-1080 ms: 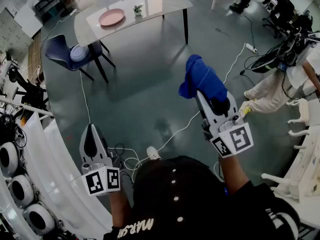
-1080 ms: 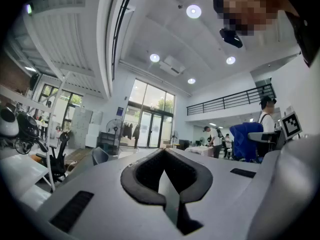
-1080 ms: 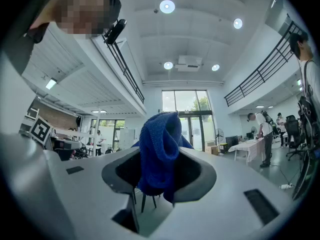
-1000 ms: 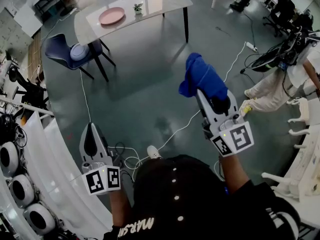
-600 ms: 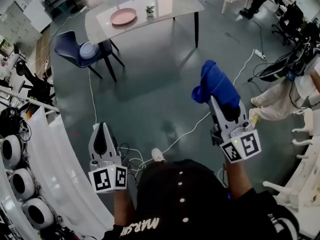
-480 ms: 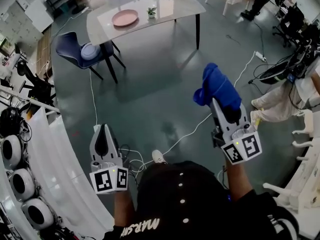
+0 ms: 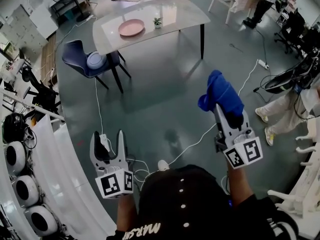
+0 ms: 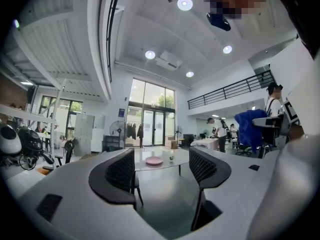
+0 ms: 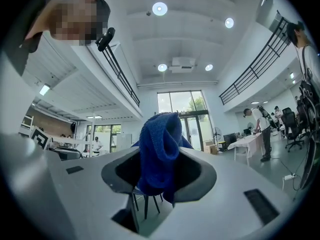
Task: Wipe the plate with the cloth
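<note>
The top of the person's black cap [image 7: 182, 199] is right at the bottom. Just in front of it, one on each side, are the two grippers. The left gripper [image 7: 108, 137] points level over the floor. Its jaws have just been opening and now stand wide apart. Nothing is between them, and you can see the floor and the far table through the gap. The right gripper [image 7: 223, 109] is held out a bit farther. Its jaws are closed tight on a blue cloth [image 7: 218, 90]. The cloth is bunched up and sticks out past the jaw tips, and a bit hangs down under them.

Under the grippers is a grey-green floor [image 7: 160, 99]. A thin white cord [image 7: 192, 140] lies across it.

Farther away is a dark blue chair [image 7: 75, 54] with a round pale thing [image 7: 95, 60] on its seat. The chair stands by the left end of a table [image 7: 185, 15] with a shiny top and black legs. The pink plate [image 7: 131, 27] lies flat on that table, well apart from both grippers and the cloth. A tiny plant [image 7: 158, 21] in a pot stands just beside the plate.
</note>
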Motion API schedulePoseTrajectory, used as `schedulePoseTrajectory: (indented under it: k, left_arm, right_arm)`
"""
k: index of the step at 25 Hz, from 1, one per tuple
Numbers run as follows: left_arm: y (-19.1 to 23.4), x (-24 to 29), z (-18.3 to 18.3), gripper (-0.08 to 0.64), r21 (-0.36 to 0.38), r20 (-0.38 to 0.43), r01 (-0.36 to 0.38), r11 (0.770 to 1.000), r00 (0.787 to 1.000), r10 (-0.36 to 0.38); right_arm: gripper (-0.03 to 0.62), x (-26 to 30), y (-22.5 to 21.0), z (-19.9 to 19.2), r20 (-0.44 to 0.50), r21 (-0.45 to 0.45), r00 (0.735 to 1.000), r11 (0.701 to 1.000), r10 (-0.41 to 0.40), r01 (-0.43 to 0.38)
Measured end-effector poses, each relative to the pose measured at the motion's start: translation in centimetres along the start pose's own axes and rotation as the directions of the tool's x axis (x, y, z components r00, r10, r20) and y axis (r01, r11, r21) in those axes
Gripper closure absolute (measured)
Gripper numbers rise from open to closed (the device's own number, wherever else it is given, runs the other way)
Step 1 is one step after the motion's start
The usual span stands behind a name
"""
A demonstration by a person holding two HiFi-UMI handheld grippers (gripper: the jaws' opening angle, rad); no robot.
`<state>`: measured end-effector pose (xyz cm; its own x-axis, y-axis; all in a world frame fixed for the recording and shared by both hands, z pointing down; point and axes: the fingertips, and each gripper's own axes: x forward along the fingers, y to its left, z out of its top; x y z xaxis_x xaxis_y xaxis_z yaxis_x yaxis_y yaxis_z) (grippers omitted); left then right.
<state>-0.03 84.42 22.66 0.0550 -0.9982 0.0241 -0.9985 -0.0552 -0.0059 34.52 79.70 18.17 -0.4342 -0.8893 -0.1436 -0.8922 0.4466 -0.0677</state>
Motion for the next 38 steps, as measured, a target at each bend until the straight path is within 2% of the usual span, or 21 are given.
schedulePoseTrajectory:
  k: [7, 13, 23, 28, 38]
  left_arm:
    - [2.7, 1.8, 0.6, 0.229, -0.005, 0.028, 0.033, 0.999, 0.999, -0.033]
    - [3.9, 4.0, 0.5, 0.229, -0.022, 0.031, 0.054, 0.998, 0.998, -0.053]
    - [4.2, 11.5, -0.3, 0.227, -0.037, 0.024, 0.044, 0.998, 0.999, -0.044]
    - [4.1, 16.0, 0.6, 0.218, -0.025, 0.042, 0.041, 0.999, 0.998, -0.04]
    - [3.6, 23.5, 0.5, 0.218, -0.004, 0.006, 0.004, 1.0, 1.0, -0.004]
  right_arm:
    - [0.43, 2.0, 1.4, -0.7, 0.021, 0.014, 0.999, 0.999, -0.038, 0.038]
    - [0.43, 4.4, 2.0, -1.6, -0.007, 0.02, 1.0, 0.999, -0.026, 0.026]
    - [0.43, 13.2, -1.2, -3.1, -0.006, 0.003, 1.0, 1.0, 0.031, -0.03]
    - [0.43, 17.5, -3.4, -3.3, -0.011, -0.003, 0.999, 0.999, 0.044, -0.044]
    - [0.43, 25.5, -6.9, -3.9, -0.012, 0.002, 0.993, 0.993, 0.121, -0.121]
